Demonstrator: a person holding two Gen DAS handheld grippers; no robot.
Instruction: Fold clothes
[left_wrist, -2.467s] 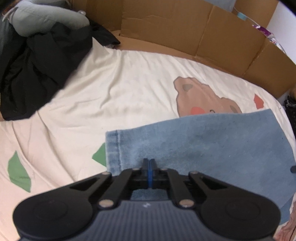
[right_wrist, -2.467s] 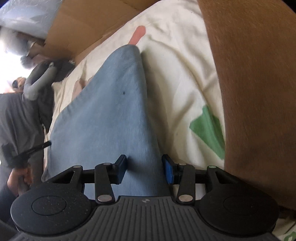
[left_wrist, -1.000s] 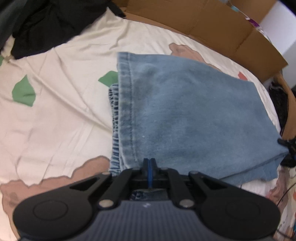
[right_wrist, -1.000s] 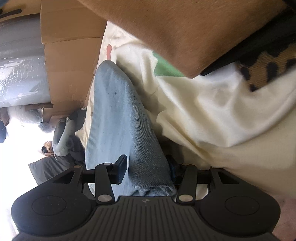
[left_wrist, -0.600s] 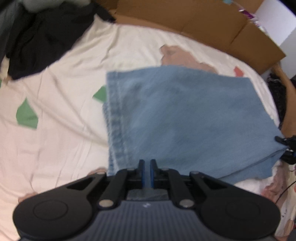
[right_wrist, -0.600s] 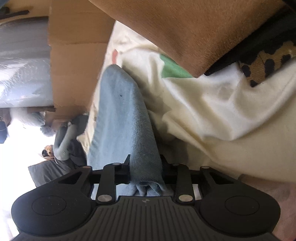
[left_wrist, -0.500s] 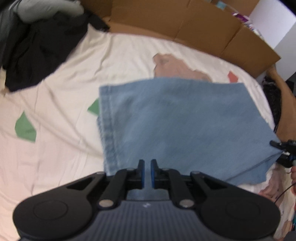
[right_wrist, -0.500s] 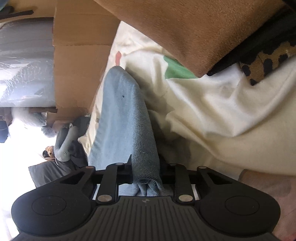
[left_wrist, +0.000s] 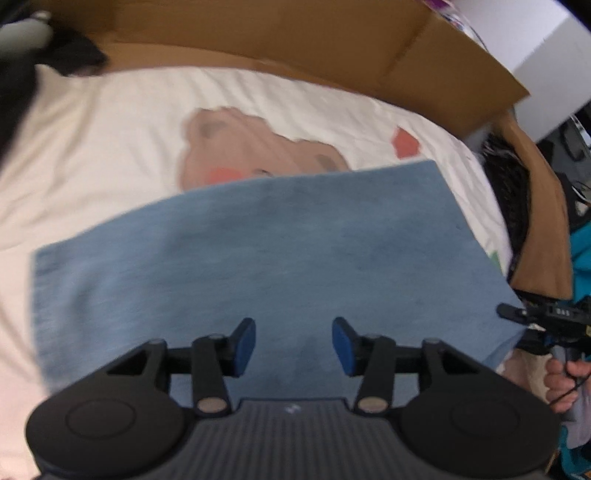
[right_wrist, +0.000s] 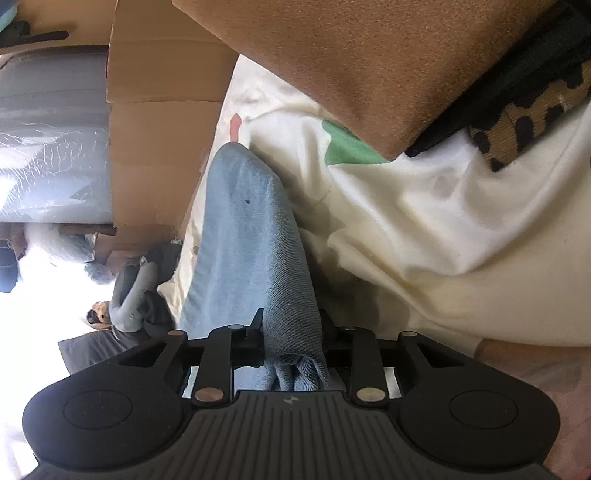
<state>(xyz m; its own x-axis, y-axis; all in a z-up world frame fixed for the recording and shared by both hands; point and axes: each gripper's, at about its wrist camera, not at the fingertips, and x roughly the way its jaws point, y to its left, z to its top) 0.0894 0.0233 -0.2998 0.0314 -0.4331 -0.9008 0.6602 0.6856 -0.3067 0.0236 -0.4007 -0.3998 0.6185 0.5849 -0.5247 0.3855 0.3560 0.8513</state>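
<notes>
- Left gripper (left_wrist: 293, 341): jaws opening, nothing between, above folded jeans (left_wrist: 258, 251).
- Right gripper (right_wrist: 291, 345): jaws easing apart, denim edge bunched between them.
- Advice: lift clear slowly so the fold lies flat on the sheet (left_wrist: 110, 122).

This is looking like a lived-in bedroom at home — a cream bedsheet (left_wrist: 110, 122) printed with a cartoon bear (left_wrist: 255, 155) is covering the mattress, flattened cardboard boxes (left_wrist: 332, 48) are lining its far edge, and dark clothes (left_wrist: 70, 55) are lying heaped in one corner.
</notes>
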